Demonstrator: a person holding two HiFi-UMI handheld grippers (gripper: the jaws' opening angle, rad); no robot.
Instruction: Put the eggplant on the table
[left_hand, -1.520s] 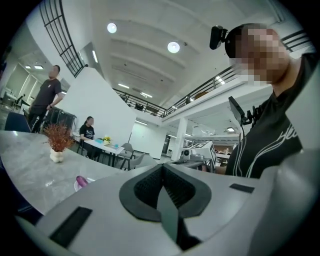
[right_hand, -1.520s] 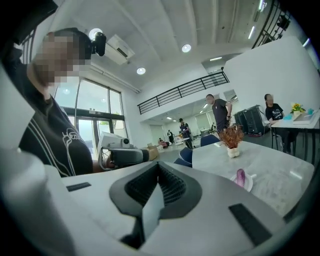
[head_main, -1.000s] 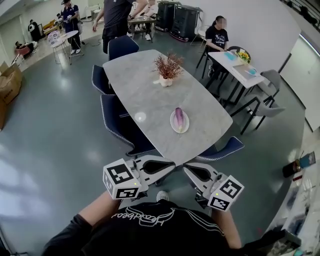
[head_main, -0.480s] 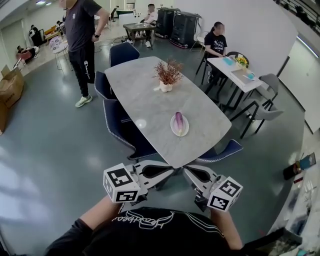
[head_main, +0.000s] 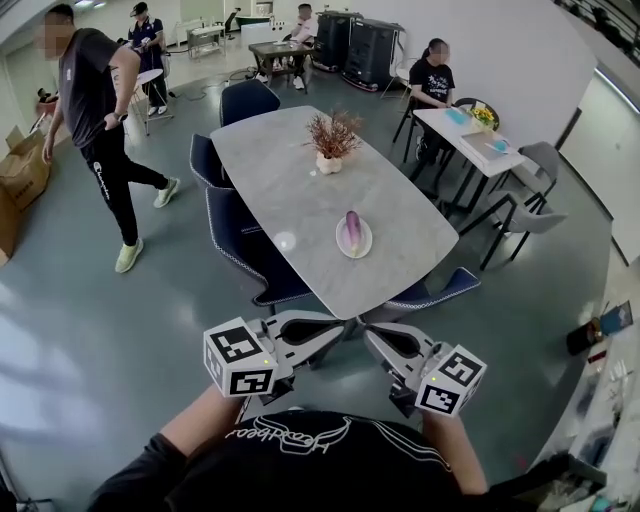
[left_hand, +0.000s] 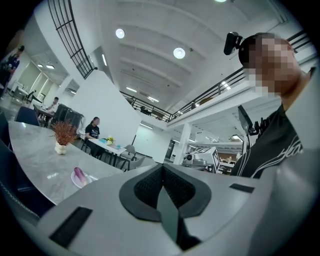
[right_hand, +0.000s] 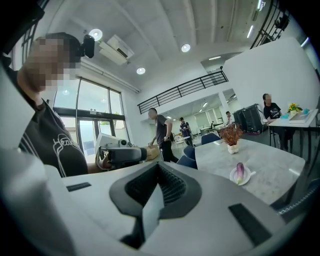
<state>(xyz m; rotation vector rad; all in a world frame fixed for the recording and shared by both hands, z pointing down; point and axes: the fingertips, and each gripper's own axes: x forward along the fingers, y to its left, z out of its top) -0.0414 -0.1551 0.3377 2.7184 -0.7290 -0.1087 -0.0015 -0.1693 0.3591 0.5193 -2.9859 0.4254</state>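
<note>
Eggplant (head_main: 351, 229): purple, lying lengthwise on a white plate (head_main: 362, 251); in the near half of the table, about midway between its long edges

Table (head_main: 280, 185): grey marble top, rounded corners

Dried plant in white pot (head_main: 331, 142): upright, towards the table's far half, well apart from the plate

Left gripper (head_main: 336, 327): jaws pressed together, nothing between them; held off the table, short of its near end

Right gripper (head_main: 378, 338): jaws likewise together and empty; just beside the left gripper, not touching it

Blue chairs (head_main: 238, 232): along the table's left edge

Person (head_main: 100, 130): standing on the floor, well left of the table
</note>
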